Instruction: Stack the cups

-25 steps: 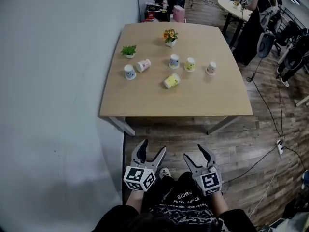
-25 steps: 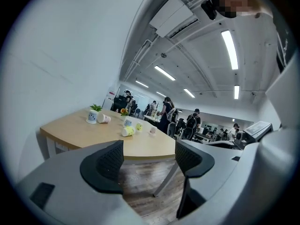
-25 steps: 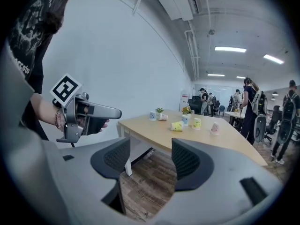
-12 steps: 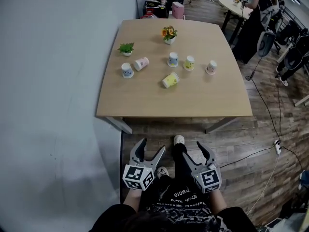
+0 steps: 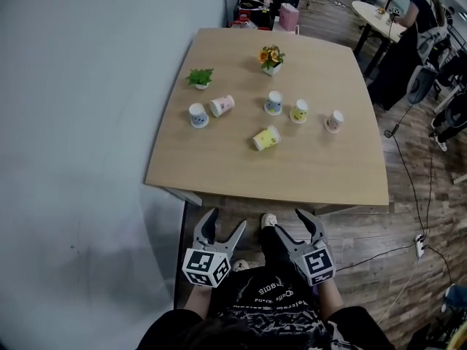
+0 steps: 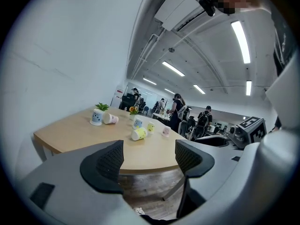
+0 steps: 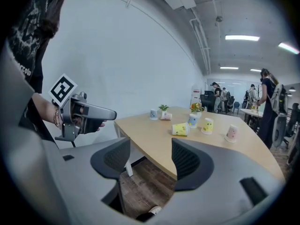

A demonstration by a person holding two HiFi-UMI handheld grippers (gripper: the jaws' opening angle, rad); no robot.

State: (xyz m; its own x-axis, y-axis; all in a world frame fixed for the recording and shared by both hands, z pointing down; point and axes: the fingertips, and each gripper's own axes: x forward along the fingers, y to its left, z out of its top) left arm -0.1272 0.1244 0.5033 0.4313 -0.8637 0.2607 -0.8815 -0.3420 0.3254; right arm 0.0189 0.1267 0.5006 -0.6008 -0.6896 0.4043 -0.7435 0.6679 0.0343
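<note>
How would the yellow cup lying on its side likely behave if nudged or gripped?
The yellow cup lies on its side on the smooth table, so a nudge would probably roll it, likely in a curve since it seems to taper. It looks like a small paper cup: probably light, and apt to dent under a hard squeeze.

front: table point(image 5: 292, 173) near half bare | middle: cups point(image 5: 266, 138) spread, gaps between | back: plants point(image 5: 199, 77) behind cups | left: wall point(image 5: 87, 122) close along table edge | right: open floor point(image 5: 408, 217)
</note>
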